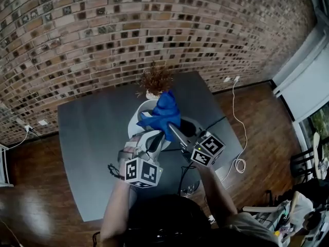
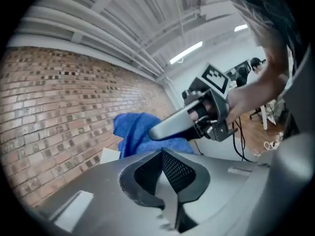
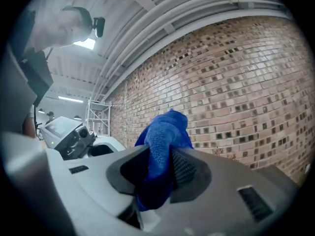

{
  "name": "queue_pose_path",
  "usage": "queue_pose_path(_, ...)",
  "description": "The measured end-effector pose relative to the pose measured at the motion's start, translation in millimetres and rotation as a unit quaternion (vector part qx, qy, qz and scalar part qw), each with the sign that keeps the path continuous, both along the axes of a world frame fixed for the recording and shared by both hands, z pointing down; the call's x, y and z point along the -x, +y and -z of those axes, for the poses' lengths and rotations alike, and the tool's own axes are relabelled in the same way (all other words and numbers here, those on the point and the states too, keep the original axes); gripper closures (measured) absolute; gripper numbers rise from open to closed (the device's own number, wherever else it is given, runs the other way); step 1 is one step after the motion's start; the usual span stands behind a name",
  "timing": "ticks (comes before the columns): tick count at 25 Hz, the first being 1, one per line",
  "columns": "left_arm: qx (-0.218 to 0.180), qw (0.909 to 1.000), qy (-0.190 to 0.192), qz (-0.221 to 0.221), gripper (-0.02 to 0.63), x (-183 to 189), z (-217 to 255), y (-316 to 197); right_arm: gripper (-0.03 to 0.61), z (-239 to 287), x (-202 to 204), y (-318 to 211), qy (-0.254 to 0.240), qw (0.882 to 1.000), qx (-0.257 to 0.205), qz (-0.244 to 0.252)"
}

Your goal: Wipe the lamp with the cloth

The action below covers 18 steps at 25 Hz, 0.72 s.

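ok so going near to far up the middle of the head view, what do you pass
left gripper with its marker cube → crumpled blue cloth → brown dried plant tuft → brown brick wall; the white lamp overlaps the cloth, so it's left out

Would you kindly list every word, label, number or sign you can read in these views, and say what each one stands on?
No readable text in any view.
Left marker cube and right marker cube: black-and-white square patterns only, no letters or numbers.
Blue cloth: no label showing.
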<state>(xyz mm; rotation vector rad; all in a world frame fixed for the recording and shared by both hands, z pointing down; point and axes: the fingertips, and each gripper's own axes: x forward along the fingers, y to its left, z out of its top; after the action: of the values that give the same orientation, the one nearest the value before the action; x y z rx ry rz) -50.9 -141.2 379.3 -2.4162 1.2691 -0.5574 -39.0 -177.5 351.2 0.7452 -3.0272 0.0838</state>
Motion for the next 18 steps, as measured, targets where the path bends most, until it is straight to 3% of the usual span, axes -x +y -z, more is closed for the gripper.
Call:
queue_pose_path(4,0.024,0.9992,-0.030,-0.014,0.611,-10,-5,-6,0.468,5,-9,-16,0.042,0.998,-0.039,0.004)
queue_pose_path(7,0.027,0.9976,-0.057,-0.027,0.611,-15,-8,-6,0.466,13,-22,-52,0.037,0.998,-0.042,-0.029)
queue_pose_path(13,0.021,0.9983,-0.049,-0.022,0.612,-13,-9,-5,0.466,9,2,-120,0.064,0.997,-0.035,-0.034)
queue_pose_path(18,0.026,0.9986,-0.044,-0.011,0.612,-15,-10,-9,0.466,8,23,-127,0.095,0.995,-0.029,-0.013)
